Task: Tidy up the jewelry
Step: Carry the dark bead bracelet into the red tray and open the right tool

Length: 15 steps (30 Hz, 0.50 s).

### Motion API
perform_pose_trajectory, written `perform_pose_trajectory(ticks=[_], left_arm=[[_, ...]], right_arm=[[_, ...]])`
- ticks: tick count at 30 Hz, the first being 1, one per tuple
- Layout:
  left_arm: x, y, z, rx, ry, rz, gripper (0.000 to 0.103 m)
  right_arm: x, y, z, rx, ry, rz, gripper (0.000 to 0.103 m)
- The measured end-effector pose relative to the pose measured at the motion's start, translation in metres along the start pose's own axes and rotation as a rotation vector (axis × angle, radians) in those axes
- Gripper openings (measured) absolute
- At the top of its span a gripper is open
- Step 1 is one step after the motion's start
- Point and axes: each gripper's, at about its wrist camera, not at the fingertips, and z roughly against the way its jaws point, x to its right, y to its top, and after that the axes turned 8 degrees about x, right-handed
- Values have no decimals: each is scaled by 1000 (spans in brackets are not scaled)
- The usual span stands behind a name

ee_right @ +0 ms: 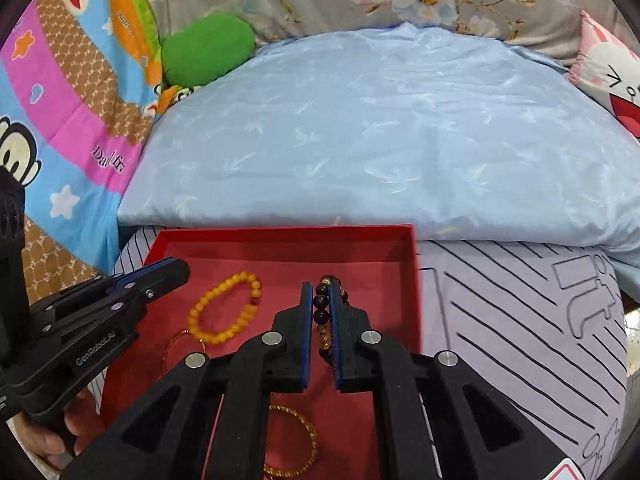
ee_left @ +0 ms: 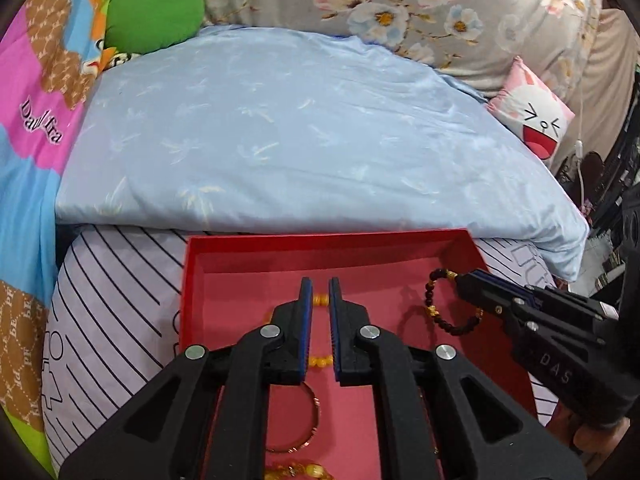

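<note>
A red tray lies on the bed. My right gripper is shut on a dark bead bracelet and holds it over the tray's right side. My left gripper hovers over the tray's middle, its jaws a narrow gap apart and empty. An orange bead bracelet lies on the tray floor, partly hidden behind the left fingers. A thin gold bangle and a thin ring also lie in the tray.
A light blue pillow lies right behind the tray. A striped lavender sheet surrounds the tray. A green cushion, a cartoon blanket and a pink face pillow lie farther off.
</note>
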Motion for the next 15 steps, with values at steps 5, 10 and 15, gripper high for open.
perform_pose_trajectory(ticks=[5,10,15], left_arm=[[-11,1,4,25,43,33,39],[-15,-1,13,46,55,37,43],[-12,-5,26,65,70,27,43]], right_arm=[[-6,-1,-4,12,26,2,19],[-4,-2,6,36,26,-12,25],[-4,-4,25,57,20,-11,26]])
